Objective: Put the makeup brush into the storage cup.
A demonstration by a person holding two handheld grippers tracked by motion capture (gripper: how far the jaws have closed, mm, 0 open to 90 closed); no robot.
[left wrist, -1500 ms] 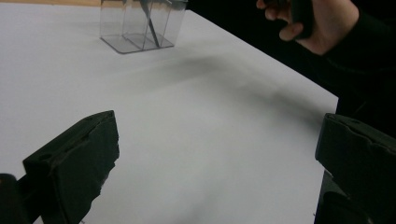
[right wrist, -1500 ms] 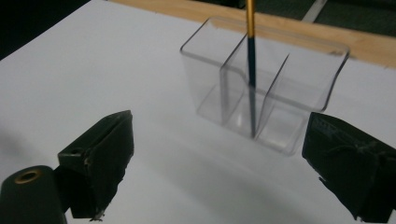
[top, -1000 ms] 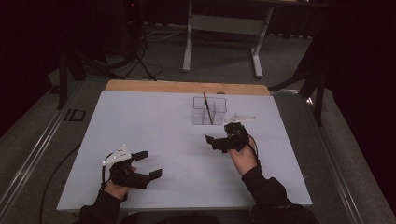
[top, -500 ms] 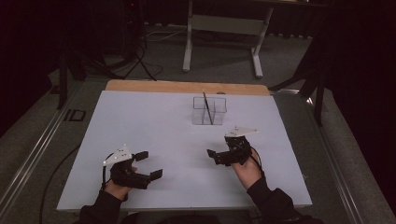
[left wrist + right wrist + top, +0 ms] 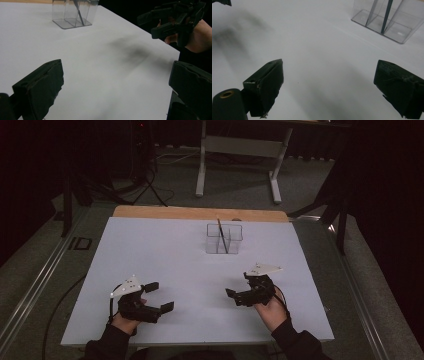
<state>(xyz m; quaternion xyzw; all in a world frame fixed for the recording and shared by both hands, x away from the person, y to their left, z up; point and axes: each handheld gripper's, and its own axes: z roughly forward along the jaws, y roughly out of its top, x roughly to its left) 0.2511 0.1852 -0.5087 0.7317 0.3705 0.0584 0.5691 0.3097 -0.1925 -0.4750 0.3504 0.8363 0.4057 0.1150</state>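
High view: a white table (image 5: 165, 270) with a wooden strip along its far edge, seen from above the person's side. A clear plastic organizer (image 5: 224, 239) with compartments stands toward the far middle of the table, and a thin dark pen (image 5: 222, 235) leans inside it, tilted, its tip poking above the rim (which compartment it sits in is hard to tell from here). The left gripper (image 5: 159, 296) rests low near the front left of the table, jaws spread and holding nothing. The right gripper (image 5: 239, 287) hovers near the front right, well apart from the organizer, jaws also spread and empty. Left gripper view: its two black jaws (image 5: 117, 87) stand wide apart over bare white surface; the organizer (image 5: 75, 13) sits far off at the top, and the other hand's gripper (image 5: 172, 20) appears at the upper right. Right gripper view: the two jaws (image 5: 329, 85) gape open with nothing between them; the organizer (image 5: 384, 18) is at the upper right, the pen (image 5: 386, 15) a dark upright line against a divider. Judging by this, the placing of the pen looks finished and both hands seem to be at rest, so no grasp is in progress. If more work follows, the next move would call for a reach forward to the organizer.
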